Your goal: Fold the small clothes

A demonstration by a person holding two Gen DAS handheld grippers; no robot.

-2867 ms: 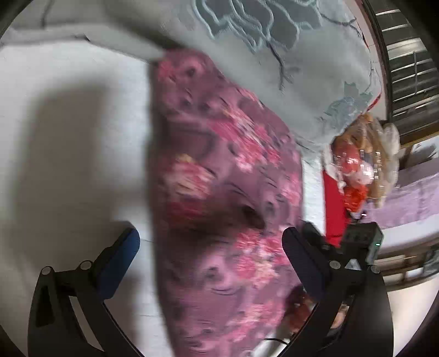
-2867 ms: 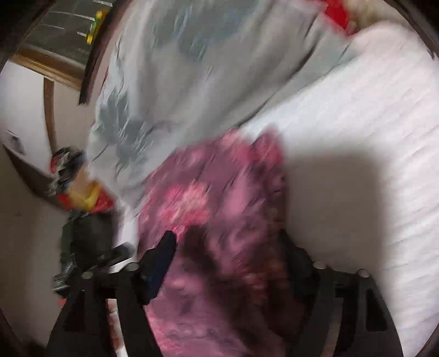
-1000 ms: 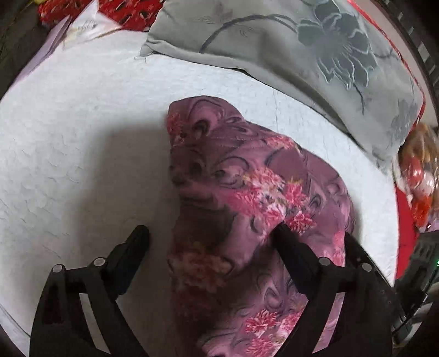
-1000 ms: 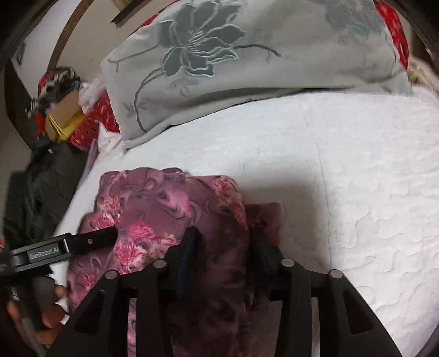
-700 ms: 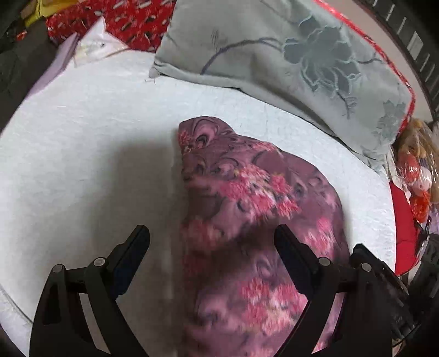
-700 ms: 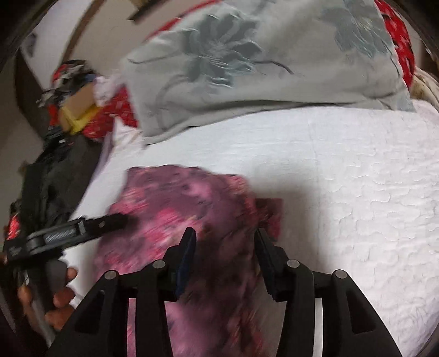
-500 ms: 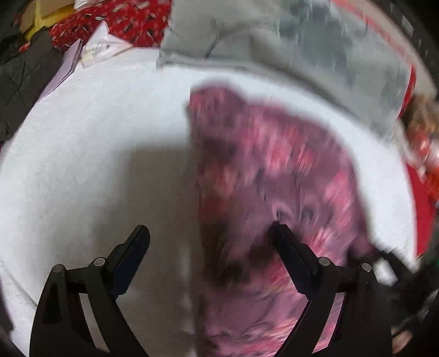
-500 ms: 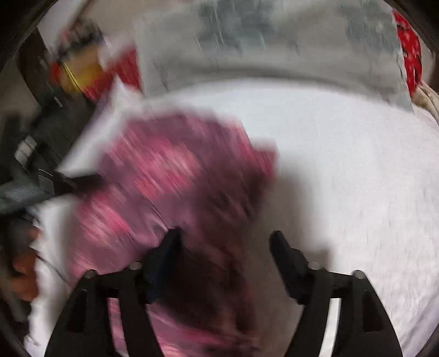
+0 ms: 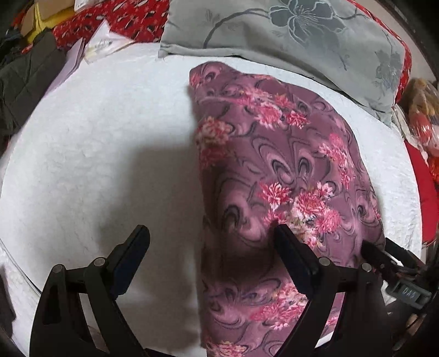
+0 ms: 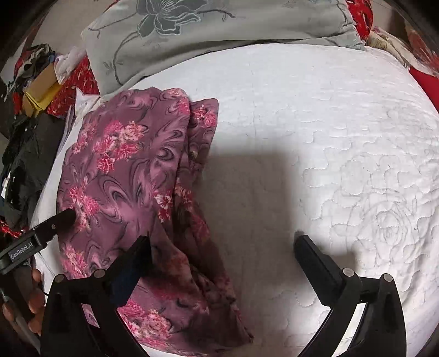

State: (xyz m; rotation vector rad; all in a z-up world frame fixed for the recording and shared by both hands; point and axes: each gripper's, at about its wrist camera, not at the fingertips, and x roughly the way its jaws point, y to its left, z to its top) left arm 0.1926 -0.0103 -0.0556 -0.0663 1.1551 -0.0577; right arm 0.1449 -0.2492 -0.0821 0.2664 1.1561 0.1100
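The folded floral garment [image 10: 131, 170] is laid on the bed [image 10: 315, 131], near its pillow [image 10: 219, 30] end. The right gripper [image 10: 222, 247] has just been opened wide, with nothing pressed between its fingers. The left gripper [image 9: 211, 239] is spread open too, one finger [image 9: 293, 255] lying over the garment.

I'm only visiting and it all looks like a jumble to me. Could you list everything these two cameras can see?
garment: one, purple with pink flowers, folded on the quilt's left part
quilt: one, white, stitched, covers the bed
pillow: one, grey with a flower print, at the quilt's far edge
red cloth: red, patterned, beyond the quilt
dark clothes: black, left of the bed
left gripper: one, black, open over the garment's edge
right gripper: one, black, jaws just opened, off the garment
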